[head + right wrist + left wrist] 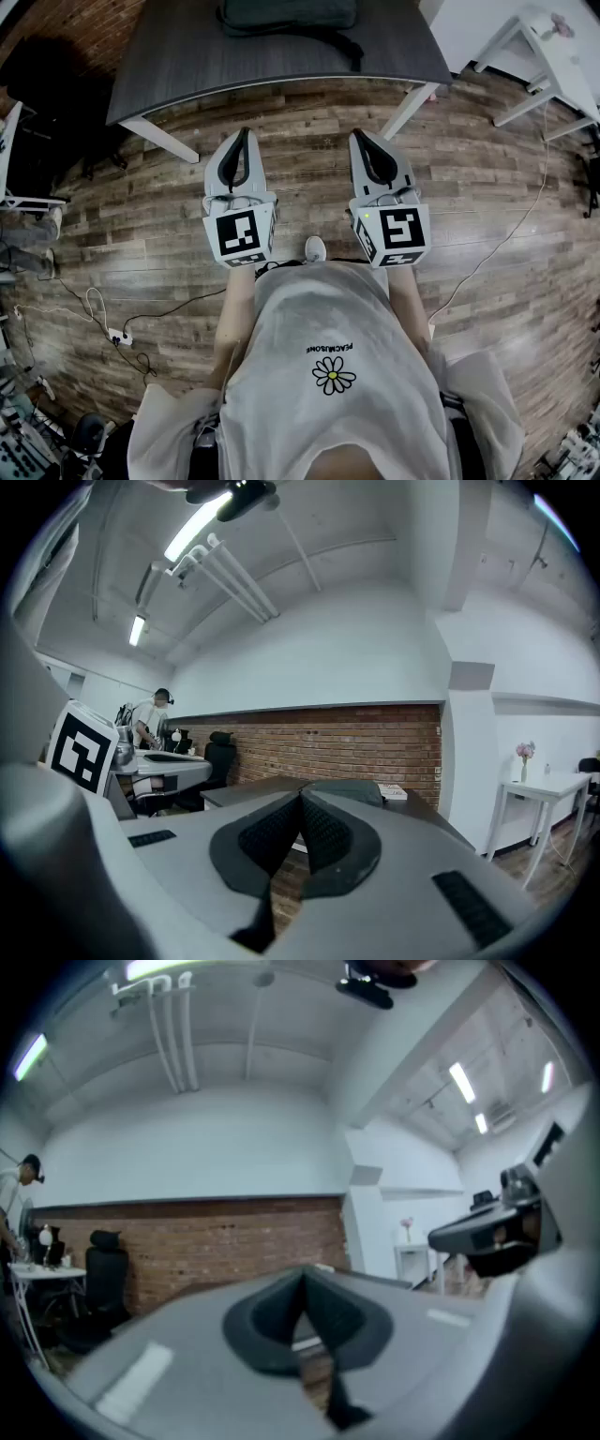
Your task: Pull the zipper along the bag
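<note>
A dark bag [286,14] with a black strap [328,39] lies on the grey table [187,66] at the top of the head view. Both grippers hover over the wooden floor, short of the table's near edge and apart from the bag. My left gripper [246,133] is shut with nothing between its pads. My right gripper [358,136] is shut and empty too. In the right gripper view the closed jaws [302,794] point at the bag [361,789], which shows just behind them. In the left gripper view the closed jaws [305,1274] hide the bag.
A white side table [544,56] stands at the right, and a white cable [506,234] runs over the floor. A power strip [117,337] and cords lie at the left. A person [155,719] stands at a far desk by the brick wall.
</note>
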### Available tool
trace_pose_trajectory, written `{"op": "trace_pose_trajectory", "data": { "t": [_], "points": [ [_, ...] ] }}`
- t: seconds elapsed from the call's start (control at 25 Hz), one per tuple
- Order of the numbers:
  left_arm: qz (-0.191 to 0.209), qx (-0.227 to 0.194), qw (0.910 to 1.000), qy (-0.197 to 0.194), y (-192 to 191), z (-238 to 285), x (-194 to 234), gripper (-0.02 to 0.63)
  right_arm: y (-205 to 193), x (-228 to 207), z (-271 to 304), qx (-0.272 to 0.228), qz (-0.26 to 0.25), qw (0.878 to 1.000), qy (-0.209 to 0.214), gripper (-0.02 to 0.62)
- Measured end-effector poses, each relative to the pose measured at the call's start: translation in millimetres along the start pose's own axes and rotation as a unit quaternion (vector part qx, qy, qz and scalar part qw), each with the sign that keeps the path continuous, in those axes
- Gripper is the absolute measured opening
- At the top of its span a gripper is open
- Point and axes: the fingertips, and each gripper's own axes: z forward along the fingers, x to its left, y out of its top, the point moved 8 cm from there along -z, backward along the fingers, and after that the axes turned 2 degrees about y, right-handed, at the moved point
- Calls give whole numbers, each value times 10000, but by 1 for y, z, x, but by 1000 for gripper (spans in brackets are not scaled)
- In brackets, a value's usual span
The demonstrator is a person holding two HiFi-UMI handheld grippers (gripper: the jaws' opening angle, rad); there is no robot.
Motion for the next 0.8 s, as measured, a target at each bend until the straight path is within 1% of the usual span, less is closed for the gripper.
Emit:
{"op": "trace_pose_trajectory", "data": {
  "t": [0.28,0.48,0.56,0.68,0.8],
  "points": [
    [-26,60,10000,-56,-7,3,-5,-2,-9,1,1,82,53,9999,89,0],
    [-13,105,9999,-64,-8,3,-9,-2,-19,-1,0,126,285,9993,216,0],
    [-2,114,9999,-63,-8,2,-10,-2,-23,-3,0,94,408,9989,203,0],
    [-1,173,9999,6,-11,2,-8,-2,-30,-5,2,154,522,9983,205,0],
    [-37,219,9997,101,-13,3,-5,-2,-32,-6,1,209,474,9982,290,0]
  ]
}}
